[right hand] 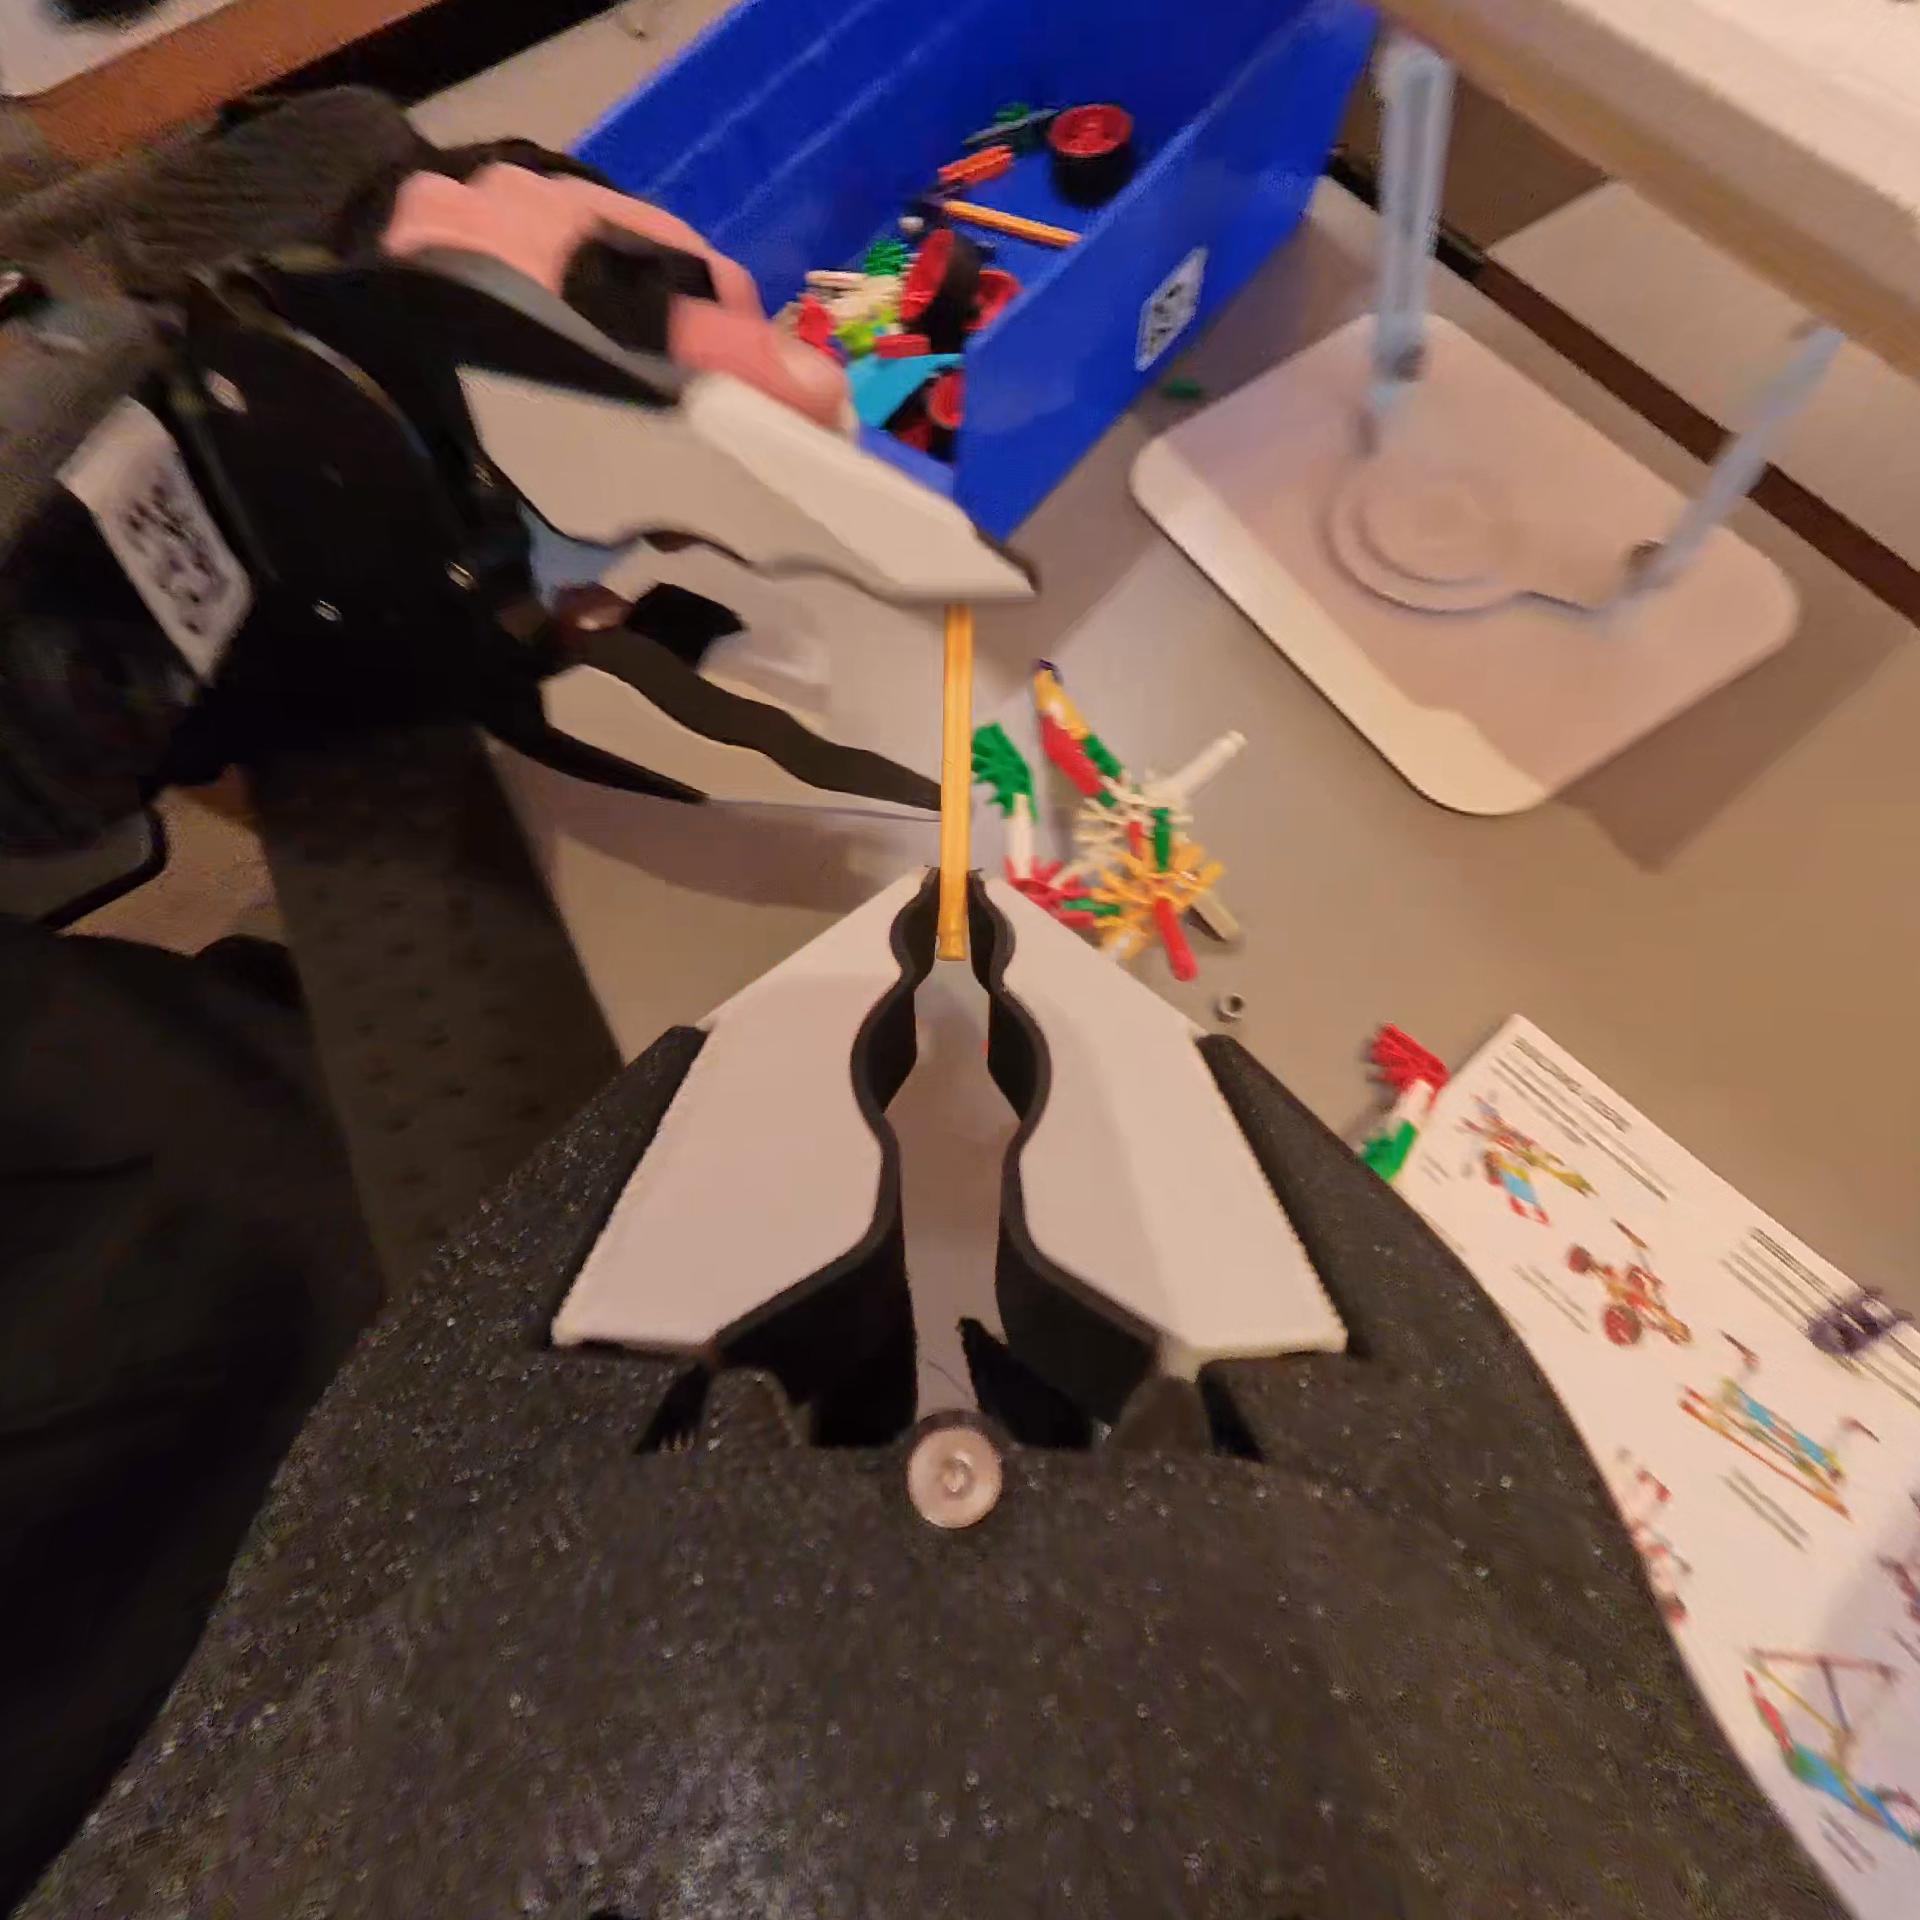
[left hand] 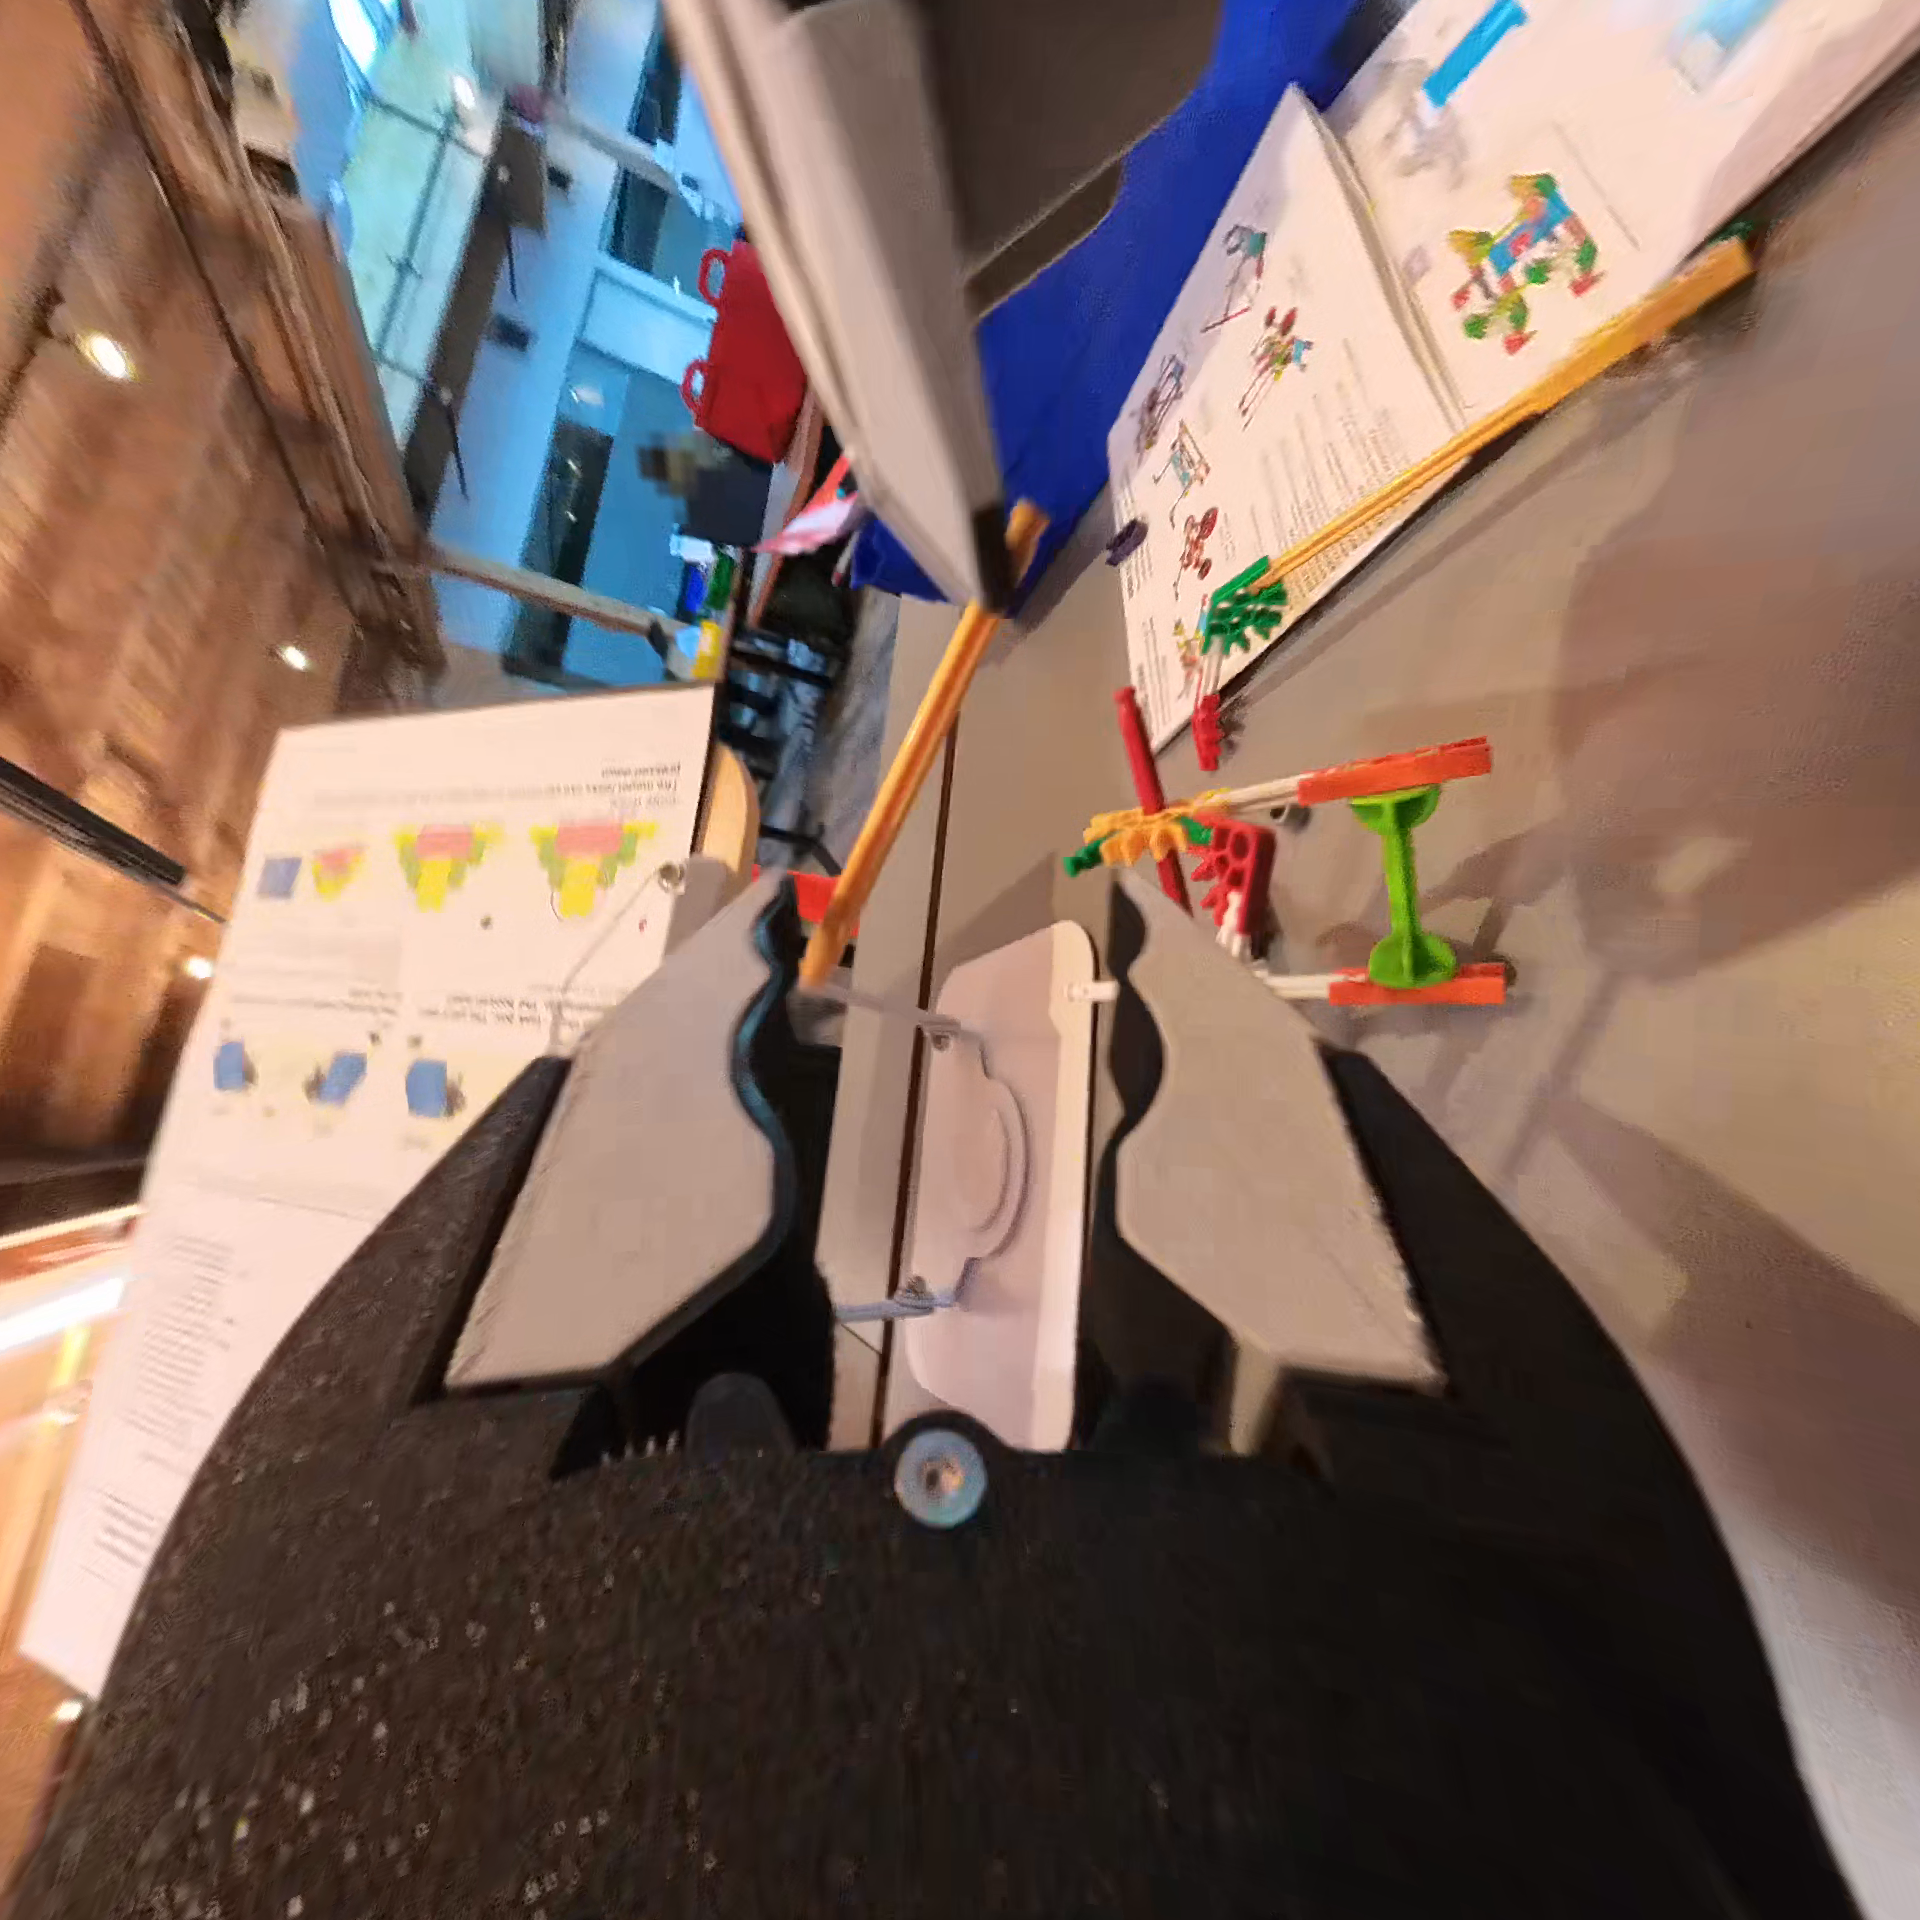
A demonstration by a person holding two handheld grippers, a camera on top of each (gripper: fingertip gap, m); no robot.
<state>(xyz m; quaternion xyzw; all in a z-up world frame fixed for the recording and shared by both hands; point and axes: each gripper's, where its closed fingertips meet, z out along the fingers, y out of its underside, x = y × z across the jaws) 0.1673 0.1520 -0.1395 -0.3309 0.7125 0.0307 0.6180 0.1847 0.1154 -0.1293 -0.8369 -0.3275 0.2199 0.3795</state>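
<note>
Right gripper (right hand: 952,894) pinches yellow rod (right hand: 954,748); left gripper (left hand: 940,914) gapes.

Smooth yellow plastic rod (right hand: 954,769), glossy blue plastic bin (right hand: 1081,343), matt grey tabletop (right hand: 1351,935), printed paper booklet (right hand: 1704,1351), rough black foam gripper bodies

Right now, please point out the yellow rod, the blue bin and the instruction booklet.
yellow rod (right hand: 954,748), right wrist view, mid shaft.
blue bin (right hand: 1081,343), right wrist view, front wall.
instruction booklet (right hand: 1683,1382), right wrist view, open page.
</note>
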